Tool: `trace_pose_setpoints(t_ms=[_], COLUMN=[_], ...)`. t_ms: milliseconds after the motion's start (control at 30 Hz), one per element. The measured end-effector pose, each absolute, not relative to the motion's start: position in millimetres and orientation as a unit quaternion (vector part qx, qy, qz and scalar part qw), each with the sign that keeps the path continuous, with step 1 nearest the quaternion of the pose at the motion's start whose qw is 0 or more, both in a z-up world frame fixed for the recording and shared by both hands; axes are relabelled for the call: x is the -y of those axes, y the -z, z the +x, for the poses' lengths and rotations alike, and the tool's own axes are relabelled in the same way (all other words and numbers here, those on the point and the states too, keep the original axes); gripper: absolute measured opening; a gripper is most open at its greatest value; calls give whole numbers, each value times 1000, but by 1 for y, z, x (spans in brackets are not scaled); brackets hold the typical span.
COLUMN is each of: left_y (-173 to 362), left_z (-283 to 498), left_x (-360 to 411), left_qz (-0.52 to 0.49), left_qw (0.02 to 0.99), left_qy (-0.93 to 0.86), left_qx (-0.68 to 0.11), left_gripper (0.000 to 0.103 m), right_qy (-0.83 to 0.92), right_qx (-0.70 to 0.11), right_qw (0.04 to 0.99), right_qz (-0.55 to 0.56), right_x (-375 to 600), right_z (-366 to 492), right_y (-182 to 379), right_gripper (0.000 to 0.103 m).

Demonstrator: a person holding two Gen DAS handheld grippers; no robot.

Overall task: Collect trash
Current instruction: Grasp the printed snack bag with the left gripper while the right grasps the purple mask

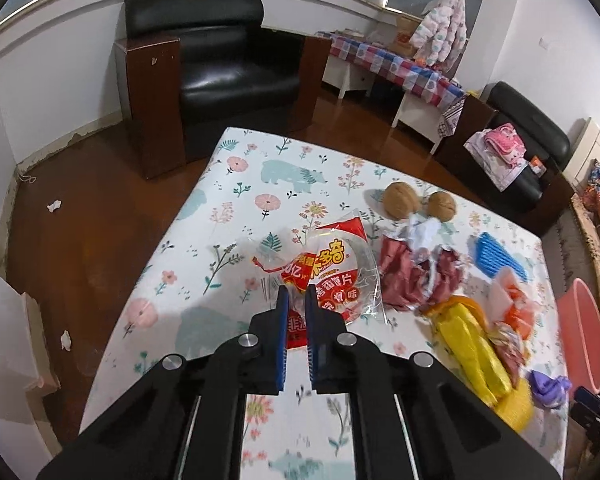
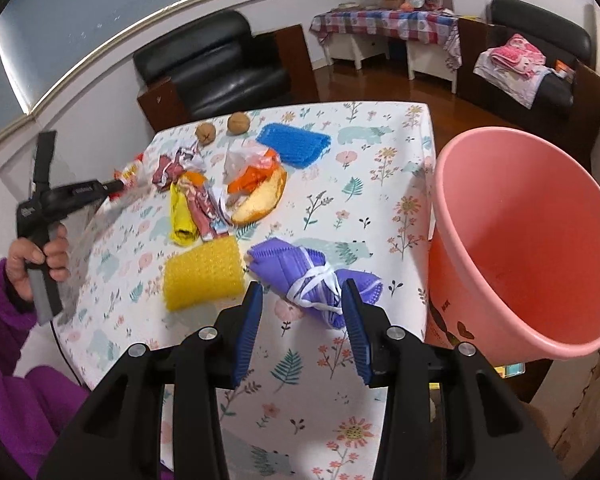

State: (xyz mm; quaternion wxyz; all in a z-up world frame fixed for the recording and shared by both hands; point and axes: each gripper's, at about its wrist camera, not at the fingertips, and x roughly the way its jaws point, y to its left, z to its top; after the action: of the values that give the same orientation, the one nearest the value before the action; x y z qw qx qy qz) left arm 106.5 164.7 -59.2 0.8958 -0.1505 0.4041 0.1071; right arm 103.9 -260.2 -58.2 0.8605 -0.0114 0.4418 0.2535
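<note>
Left claw [image 1: 295, 294] pinches red snack wrapper [image 1: 324, 276]; right claw [image 2: 302, 308] gapes.

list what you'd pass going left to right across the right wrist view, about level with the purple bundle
person's hand gripping the left claw's handle → yellow bumpy roll → purple bundle tied with white string, between the right claw fingers → pink bucket beside the table edge.

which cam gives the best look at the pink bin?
Right wrist. The pink bin fills the right of the frame beside the table, with its rim and bare inside showing. Left wrist catches only a sliver of it at the right edge, past the table's far side.
</note>
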Motion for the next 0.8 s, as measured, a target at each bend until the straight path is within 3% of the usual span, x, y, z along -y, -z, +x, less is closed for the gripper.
trace_pose_setpoints(t_ms=[667, 800], left_y=[25, 18], left_z=[48, 45], left_x=[-122, -111], left_qz=[-149, -145], left_qw=[904, 908], left_qy=[-33, -19], left_qx=[-399, -393], left_gripper=[7, 7], right_qy=[-272, -260], right_qx=[-424, -426], right_qw=[836, 844], right_qz=[-217, -197], right_x=[215, 219], right_z=[118, 123], right_y=[75, 74], right_gripper=[42, 36])
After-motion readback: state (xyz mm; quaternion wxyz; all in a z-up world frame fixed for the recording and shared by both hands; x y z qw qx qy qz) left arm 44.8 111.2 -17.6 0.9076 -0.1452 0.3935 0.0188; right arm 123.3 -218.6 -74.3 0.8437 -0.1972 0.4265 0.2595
